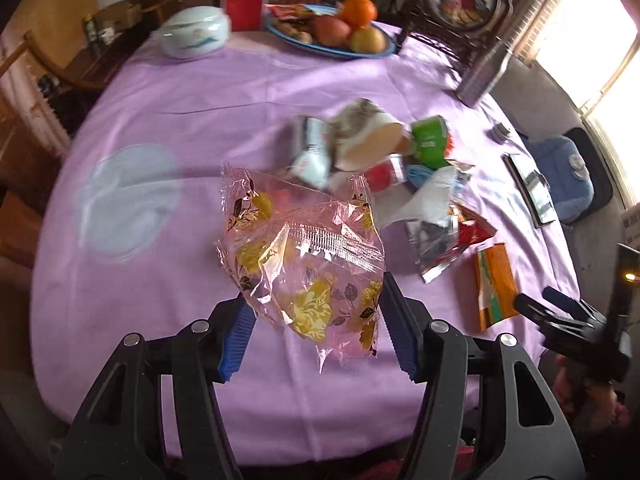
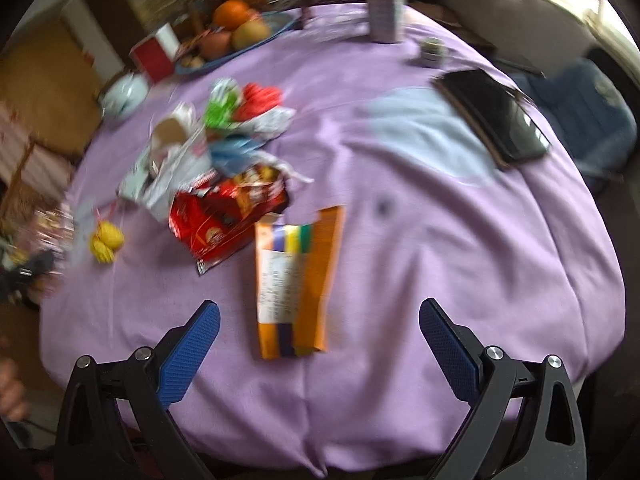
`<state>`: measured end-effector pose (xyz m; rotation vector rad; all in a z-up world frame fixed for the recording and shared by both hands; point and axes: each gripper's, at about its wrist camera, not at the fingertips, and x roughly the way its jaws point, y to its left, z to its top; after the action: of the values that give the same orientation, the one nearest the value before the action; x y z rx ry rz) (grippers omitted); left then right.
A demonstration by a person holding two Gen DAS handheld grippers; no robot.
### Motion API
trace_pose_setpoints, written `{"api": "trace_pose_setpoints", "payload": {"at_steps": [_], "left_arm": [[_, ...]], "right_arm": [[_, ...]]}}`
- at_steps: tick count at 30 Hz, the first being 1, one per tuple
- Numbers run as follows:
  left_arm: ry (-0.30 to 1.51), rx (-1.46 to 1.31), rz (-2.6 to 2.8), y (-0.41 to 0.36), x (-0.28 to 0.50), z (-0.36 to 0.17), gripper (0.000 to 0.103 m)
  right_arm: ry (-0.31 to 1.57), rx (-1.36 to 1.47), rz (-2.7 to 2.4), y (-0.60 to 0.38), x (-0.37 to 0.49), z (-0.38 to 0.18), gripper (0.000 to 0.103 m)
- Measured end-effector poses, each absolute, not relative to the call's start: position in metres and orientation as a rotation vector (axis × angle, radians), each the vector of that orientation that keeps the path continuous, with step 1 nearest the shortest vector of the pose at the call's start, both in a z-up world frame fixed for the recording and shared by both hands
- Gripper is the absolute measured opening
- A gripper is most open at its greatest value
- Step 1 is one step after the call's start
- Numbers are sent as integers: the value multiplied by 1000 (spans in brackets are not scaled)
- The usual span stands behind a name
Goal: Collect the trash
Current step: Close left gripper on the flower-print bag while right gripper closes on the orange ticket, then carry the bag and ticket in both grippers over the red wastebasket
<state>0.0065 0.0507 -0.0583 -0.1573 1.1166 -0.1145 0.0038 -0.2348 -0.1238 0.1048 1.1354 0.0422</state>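
We see left gripper [image 1: 316, 316] pinching a clear floral wrapper [image 1: 304, 256] above the purple table [image 1: 180, 120]; right gripper [image 2: 320, 344] open over an orange packet [image 2: 298, 280], near the trash pile [image 2: 216, 156]; no print legible

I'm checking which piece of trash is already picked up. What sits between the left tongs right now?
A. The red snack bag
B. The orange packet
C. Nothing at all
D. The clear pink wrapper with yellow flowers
D: in the left wrist view the clear pink wrapper is pinched between the blue pads of the left tongs, while the orange packet and red snack bag lie on the table.
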Motion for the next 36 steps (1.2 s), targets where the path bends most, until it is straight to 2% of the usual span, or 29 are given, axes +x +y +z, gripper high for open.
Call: {"api": "trace_pose_setpoints", "payload": {"at_steps": [8,11,13,14,15,22,27,36], "left_arm": [[1106,-214,-5,101,-21,-47,59],[1094,-257,27,110,-21,-46,59],[1094,-285,31,114,-20,-47,59],[1095,-294,32,114,-19,-48,59],[1096,-298,33,114,-19,-48,59],[1105,-301,24,99,-10,-54,59],[1082,-322,23,92,-5,-52,59],[1009,-428,210,139,-46,-41,59]], "right_arm": [[1140,71,-21,-230,21,-151,97],[1140,52,16,-223,28,-159,83],[1160,46,47,-220,33,-165,59],[1164,50,51,-219,33,-168,55],[1158,49,51,-220,32,-168,46],[1088,161,120,-248,29,-135,44],[976,208,214,-249,29,-85,44],[894,109,533,-162,44,-35,44]]}}
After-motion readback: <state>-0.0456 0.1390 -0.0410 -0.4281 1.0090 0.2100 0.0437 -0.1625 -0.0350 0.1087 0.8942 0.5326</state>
